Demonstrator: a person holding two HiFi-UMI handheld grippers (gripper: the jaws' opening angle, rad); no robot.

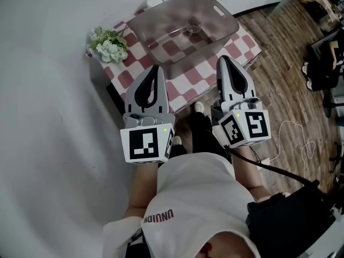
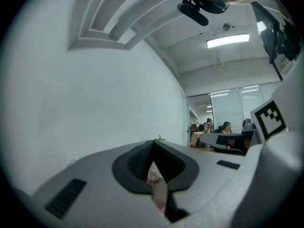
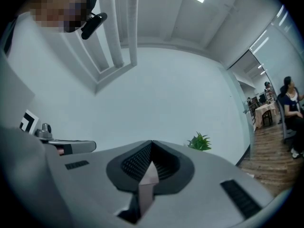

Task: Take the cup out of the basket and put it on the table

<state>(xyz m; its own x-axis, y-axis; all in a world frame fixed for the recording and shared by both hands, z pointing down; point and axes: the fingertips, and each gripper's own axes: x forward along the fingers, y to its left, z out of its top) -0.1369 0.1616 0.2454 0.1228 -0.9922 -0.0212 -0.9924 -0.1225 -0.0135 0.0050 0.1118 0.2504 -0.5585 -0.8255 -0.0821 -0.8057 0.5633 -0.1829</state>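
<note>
Red-and-white checked cloth covered the table (image 1: 185, 87), and on it sat the smoky translucent basket (image 1: 153, 36) with the clear cup (image 1: 192, 27) inside it. I held my left claw (image 1: 156, 69) and my right claw (image 1: 222, 59) side by side in front of me, each with its jaws pressed together on nothing. White flowers (image 1: 110, 47) stood just beside the basket.

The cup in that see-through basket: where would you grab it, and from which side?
Probably by its rim, coming straight down from above: the cup seems to stand upright in the middle of the basket, whose walls would block a sideways approach. Its finer shape is unclear.
</note>
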